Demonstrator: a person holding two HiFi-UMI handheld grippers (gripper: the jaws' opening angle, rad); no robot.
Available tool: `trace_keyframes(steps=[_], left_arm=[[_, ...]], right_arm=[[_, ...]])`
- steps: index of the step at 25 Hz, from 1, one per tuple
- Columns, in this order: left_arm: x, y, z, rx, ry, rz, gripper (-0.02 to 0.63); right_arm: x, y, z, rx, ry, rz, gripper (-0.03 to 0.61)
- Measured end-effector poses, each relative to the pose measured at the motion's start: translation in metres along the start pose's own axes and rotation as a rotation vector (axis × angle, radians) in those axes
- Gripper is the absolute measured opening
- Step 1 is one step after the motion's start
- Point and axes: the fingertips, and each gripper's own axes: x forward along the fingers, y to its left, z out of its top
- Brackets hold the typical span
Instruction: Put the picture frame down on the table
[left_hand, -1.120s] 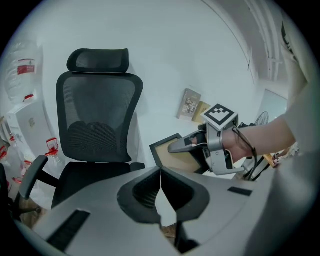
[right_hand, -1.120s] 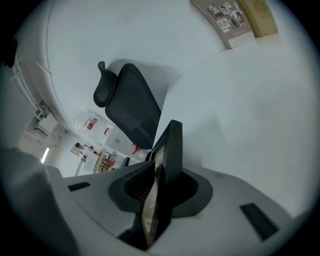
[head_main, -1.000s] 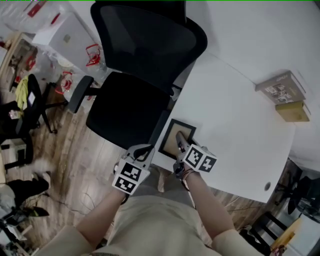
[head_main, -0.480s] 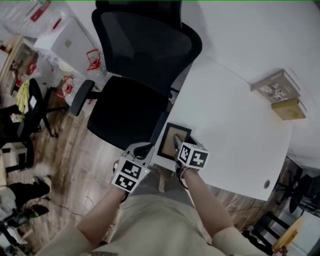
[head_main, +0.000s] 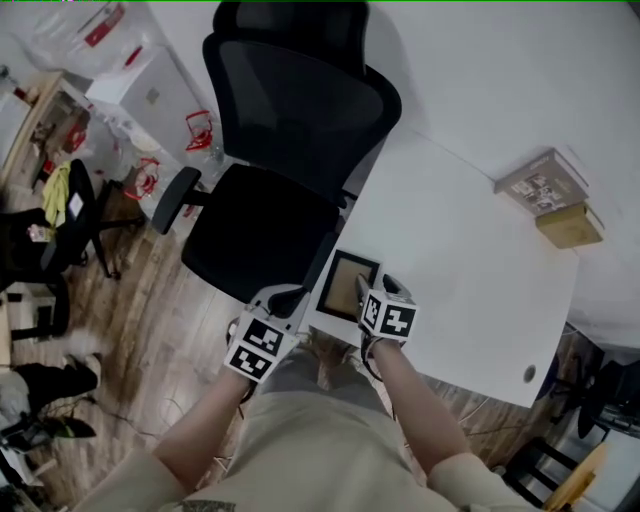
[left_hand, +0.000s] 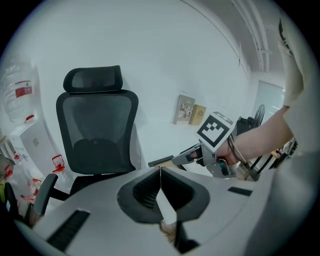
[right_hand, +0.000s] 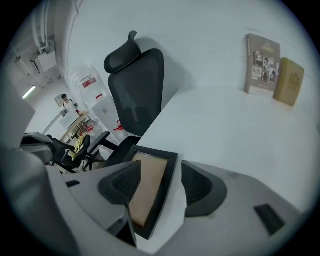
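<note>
The picture frame (head_main: 345, 283), black with a brown panel, lies flat on the white table (head_main: 460, 250) at its near corner. In the right gripper view the frame (right_hand: 150, 190) sits between the jaws, and a strip of white table shows between its right edge and the right pad. My right gripper (head_main: 362, 289) is open at the frame's right side. My left gripper (head_main: 285, 298) hangs off the table edge, left of the frame. Its jaws (left_hand: 160, 172) meet with nothing between them.
A black mesh office chair (head_main: 290, 150) stands against the table's left side, close to the frame. Two books (head_main: 540, 185) lean at the wall on the far right of the table. Wooden floor with clutter and another chair (head_main: 60, 220) lies to the left.
The right gripper has shifted slightly toward the frame's right edge. The frame stays flat on the table corner. The left gripper has hardly moved.
</note>
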Motion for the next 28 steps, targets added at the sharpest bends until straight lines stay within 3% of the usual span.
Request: trace_keyframes(steps=[2, 5, 10, 14, 18, 21, 28], left_arm=[[-0.006, 0.001, 0.009, 0.014, -0.017, 0.011, 0.023], [-0.014, 0.003, 0.027, 0.035, -0.05, 0.023, 0.023], [-0.029, -0.001, 0.064, 0.078, -0.114, 0.03, 0.023], [-0.056, -0.008, 0.113, 0.168, -0.246, 0.081, 0.023], [-0.082, -0.025, 0.162, 0.213, -0.349, 0.059, 0.023], [-0.093, -0.035, 0.186, 0.263, -0.39, 0.053, 0.023], [-0.112, -0.051, 0.213, 0.339, -0.429, 0.062, 0.023]], right_arm=[[-0.013, 0.003, 0.007, -0.019, -0.009, 0.015, 0.265], [-0.037, 0.011, 0.022, -0.035, -0.032, 0.059, 0.186], [-0.093, 0.024, 0.064, -0.08, -0.154, 0.127, 0.137], [-0.149, 0.035, 0.099, -0.218, -0.265, 0.121, 0.098], [-0.196, 0.036, 0.127, -0.277, -0.38, 0.102, 0.066], [-0.223, 0.026, 0.141, -0.278, -0.448, 0.079, 0.034], [-0.295, 0.016, 0.166, -0.279, -0.616, 0.078, 0.023]])
